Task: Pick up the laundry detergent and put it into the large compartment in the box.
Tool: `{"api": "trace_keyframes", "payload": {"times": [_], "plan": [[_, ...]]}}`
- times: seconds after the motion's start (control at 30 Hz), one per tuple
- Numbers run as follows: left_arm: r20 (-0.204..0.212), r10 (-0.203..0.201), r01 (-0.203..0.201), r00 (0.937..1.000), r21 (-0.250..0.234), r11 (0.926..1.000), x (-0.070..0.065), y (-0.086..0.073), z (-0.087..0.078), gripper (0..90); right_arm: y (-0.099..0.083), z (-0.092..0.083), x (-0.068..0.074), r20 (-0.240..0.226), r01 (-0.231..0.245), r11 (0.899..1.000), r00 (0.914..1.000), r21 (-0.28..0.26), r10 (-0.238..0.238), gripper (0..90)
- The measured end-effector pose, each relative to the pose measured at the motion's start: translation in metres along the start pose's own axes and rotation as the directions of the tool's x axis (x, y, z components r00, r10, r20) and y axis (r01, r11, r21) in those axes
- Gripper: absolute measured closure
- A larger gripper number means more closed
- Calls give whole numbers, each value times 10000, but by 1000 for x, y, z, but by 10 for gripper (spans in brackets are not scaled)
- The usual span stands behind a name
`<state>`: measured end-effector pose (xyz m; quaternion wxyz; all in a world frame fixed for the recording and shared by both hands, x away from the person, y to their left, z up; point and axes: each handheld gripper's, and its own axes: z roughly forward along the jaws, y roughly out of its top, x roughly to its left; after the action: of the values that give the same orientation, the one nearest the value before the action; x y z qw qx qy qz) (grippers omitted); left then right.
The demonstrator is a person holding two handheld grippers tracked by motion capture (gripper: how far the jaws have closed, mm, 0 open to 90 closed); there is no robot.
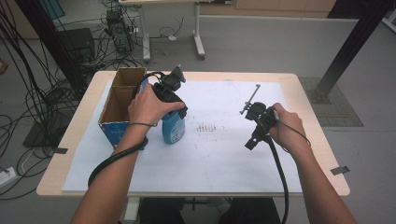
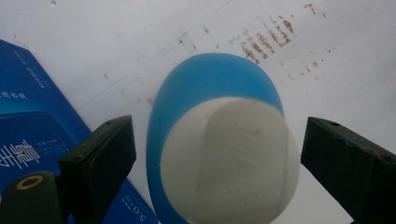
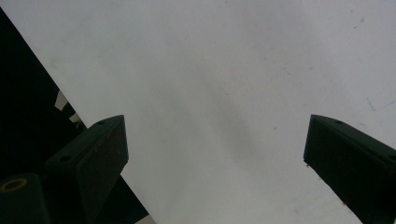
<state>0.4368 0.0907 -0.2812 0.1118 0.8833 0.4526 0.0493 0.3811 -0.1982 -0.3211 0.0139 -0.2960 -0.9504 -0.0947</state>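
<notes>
I hold the left gripper (image 2: 210,154) released, jaws straddling the upright bottle's (image 2: 219,140) cap, box (image 1: 122,100) at its 9 o'clock; right gripper (image 1: 261,123), empty and open, sits well away at 3.

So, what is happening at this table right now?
A person holds a claw in each hand over a white sheet on the table. The left claw is lowered around the white cap of an upright blue bottle, with its jaws open on either side and gaps showing, so it does not grip yet. The bottle stands right beside an open cardboard box with blue sides. The right claw is open and empty, over the bare sheet on the right.
</notes>
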Motion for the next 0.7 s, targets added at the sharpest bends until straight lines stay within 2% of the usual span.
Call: {"api": "trace_keyframes", "payload": {"times": [0.13,0.7], "plan": [[23,-13,13,10000,27,10000,0,0,1,107,0,0,0,-7,14,10000,10000,-7,-14,62],[4,-11,11,10000,45,10000,1,-1,2,233,0,0,1,12,61,10000,10000,22,-61,62]]}}
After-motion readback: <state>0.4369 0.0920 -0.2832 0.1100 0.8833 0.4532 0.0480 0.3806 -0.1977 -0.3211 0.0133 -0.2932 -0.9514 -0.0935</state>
